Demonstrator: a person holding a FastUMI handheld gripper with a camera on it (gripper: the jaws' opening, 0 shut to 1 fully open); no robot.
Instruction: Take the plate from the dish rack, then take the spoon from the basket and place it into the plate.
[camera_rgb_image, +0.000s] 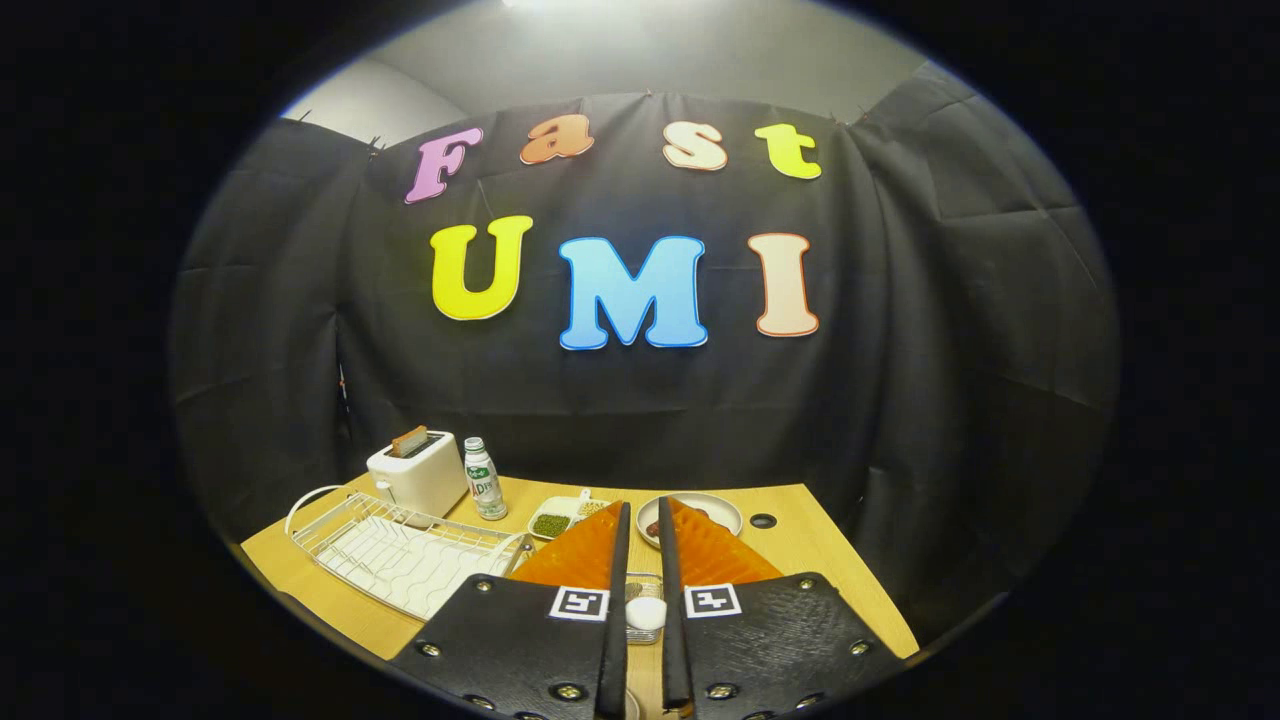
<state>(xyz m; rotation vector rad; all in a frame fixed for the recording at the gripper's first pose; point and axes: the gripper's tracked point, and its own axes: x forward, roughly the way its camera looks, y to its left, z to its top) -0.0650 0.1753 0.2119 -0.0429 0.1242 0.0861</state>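
Gripper fingers nearly closed with a thin gap, nothing held; the white spoon sits low between them in the wire basket. Dish rack on the left looks empty and a plate lies just beyond the fingertips, so I'd judge we're on the spoon step: next move needs opening up and dropping onto the spoon. Bottle by the toaster has a label, too small to read.
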